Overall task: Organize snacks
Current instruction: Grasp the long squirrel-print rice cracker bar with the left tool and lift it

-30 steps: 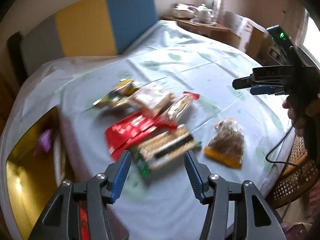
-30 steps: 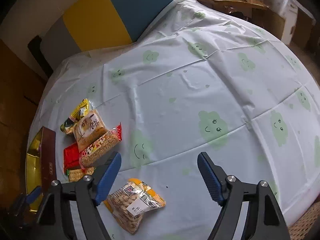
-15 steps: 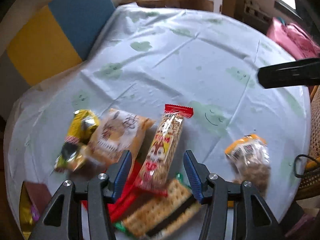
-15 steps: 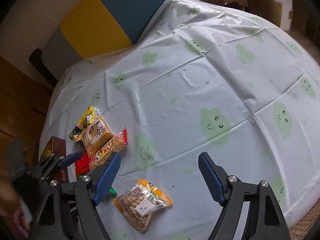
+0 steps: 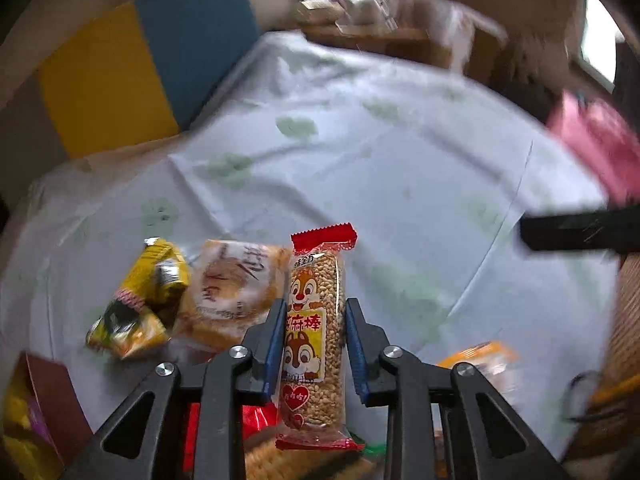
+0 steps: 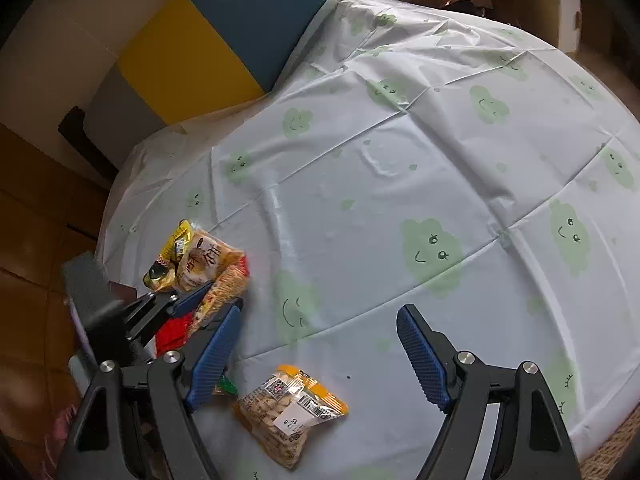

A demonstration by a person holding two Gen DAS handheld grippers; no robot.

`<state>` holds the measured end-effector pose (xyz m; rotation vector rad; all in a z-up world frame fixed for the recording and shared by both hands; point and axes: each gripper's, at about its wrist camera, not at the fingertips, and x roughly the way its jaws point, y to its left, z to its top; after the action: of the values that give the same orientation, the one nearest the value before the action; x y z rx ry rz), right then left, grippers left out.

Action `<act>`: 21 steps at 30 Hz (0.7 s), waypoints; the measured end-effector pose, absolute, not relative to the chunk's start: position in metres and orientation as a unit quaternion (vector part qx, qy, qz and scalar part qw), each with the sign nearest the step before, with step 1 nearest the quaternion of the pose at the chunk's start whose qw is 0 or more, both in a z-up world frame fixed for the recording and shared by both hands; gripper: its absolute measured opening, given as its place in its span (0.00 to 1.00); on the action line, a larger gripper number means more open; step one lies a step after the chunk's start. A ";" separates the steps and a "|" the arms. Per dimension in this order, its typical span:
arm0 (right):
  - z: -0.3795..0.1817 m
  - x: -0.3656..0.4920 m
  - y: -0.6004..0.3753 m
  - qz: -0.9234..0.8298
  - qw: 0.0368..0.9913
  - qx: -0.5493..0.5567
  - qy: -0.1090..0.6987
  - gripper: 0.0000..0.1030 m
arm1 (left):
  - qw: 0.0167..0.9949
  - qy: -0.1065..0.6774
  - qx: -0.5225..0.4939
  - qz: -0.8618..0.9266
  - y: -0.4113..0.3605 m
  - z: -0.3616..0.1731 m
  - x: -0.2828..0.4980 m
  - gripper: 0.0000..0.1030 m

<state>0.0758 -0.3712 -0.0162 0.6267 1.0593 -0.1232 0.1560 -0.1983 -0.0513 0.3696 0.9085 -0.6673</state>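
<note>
Beside the orange pastry packet (image 5: 230,284) on the surface (image 5: 400,184), the left tongs (image 5: 314,344) are closing on the squirrel-printed sesame stick packet (image 5: 314,332), while the right tongs (image 6: 320,360) hang spread above the peanut bag (image 6: 290,412).

Long clear-wrapped sesame bar with red crimped ends and a cartoon squirrel label (image 5: 316,332): lengthwise, far end toward twelve o'clock, at the six o'clock edge of the snack cluster, overlapping the packs beneath it. Orange-and-white pastry pack with brush lettering (image 5: 230,288): flat, just beside the bar at ten o'clock. Crumpled yellow-and-black foil packet (image 5: 140,304): touching the pastry pack at nine o'clock. Glossy red wrapper (image 5: 252,420) and tan cracker pack (image 5: 280,460): partly hidden under the bar's near end. Clear bag of pale biscuits with orange trim and white barcode label (image 6: 290,410): flat, alone, well apart at four o'clock.
</note>
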 end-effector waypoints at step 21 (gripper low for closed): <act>-0.049 0.063 -0.338 0.041 0.735 0.351 0.579 0.79 | 0.833 0.467 0.098 -0.281 -0.081 -0.070 0.021 0.28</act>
<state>0.0626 -0.3384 -0.0493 0.7717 1.2729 0.0898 0.0213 -0.0806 -0.0702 0.2070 0.9899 -0.5946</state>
